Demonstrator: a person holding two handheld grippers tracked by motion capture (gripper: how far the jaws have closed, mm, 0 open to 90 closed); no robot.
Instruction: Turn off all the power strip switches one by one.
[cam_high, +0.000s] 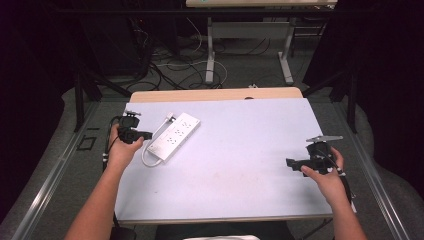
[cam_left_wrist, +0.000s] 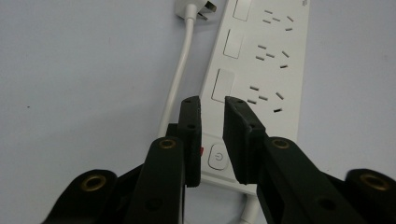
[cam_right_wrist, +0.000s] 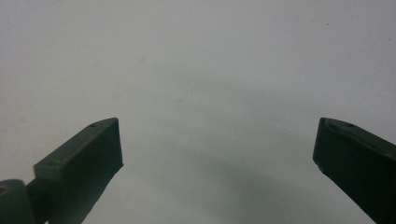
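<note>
White power strip (cam_high: 175, 136) w/ looped cord, your left gripper (cam_left_wrist: 212, 105) jaws nearly closed above its switch end, right gripper (cam_right_wrist: 217, 140) jaws wide apart, bare table (cam_high: 240, 150) btwn

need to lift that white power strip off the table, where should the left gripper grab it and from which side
Grip the power strip across its narrow width at the switch end, nearest the left gripper. Come from above, jaws straddling the two long edges: it lies flat, so only those straight sides offer purchase. The jaws look too narrow now and would need opening. Avoid the cable.
</note>
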